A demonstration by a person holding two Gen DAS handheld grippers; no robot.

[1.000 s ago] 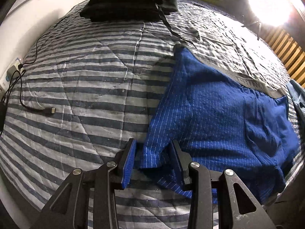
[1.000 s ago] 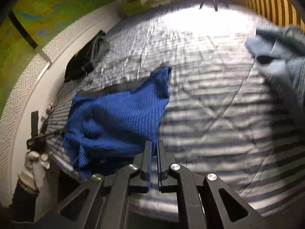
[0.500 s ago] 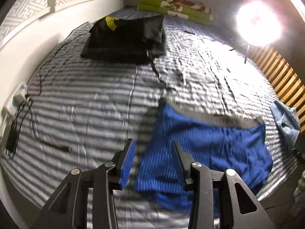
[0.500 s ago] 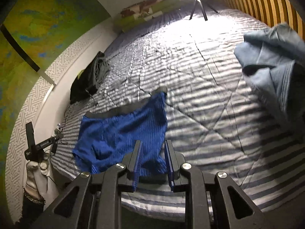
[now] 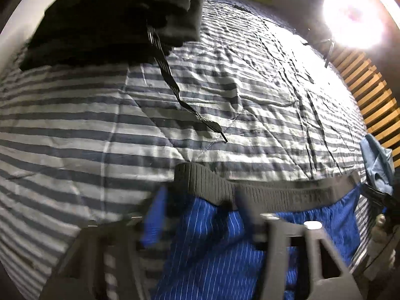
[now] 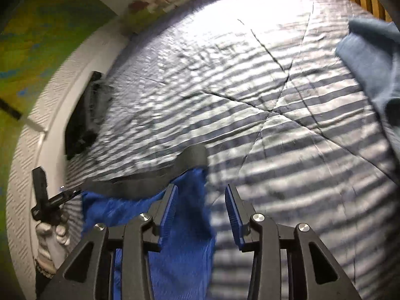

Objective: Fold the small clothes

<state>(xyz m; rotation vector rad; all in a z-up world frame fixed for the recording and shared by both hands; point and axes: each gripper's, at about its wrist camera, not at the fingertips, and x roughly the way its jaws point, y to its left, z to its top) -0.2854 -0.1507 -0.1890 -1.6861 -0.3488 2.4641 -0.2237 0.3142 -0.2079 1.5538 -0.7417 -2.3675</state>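
Blue pinstriped boxer shorts (image 5: 215, 245) with a dark grey waistband (image 5: 262, 192) lie flat on the striped bed quilt (image 5: 75, 130). My left gripper (image 5: 197, 205) is open, hovering low over the waistband's left end, its fingers blurred by motion. In the right wrist view the shorts (image 6: 182, 250) lie below and left of my right gripper (image 6: 201, 200), which is open wide above the waistband's right corner (image 6: 192, 157). Nothing is held by either gripper.
A pile of black clothes (image 5: 112, 17) with a trailing drawstring (image 5: 175, 92) lies at the far left. Light blue clothing (image 6: 372, 57) sits at the right edge. A bright lamp (image 5: 352, 17), wooden slats (image 5: 370, 95) and a gloved hand (image 6: 52, 235) are visible.
Both grippers let go of the shorts, the right one opening from shut. Both moved forward and down toward the waistband, and the shorts now lie spread flat.
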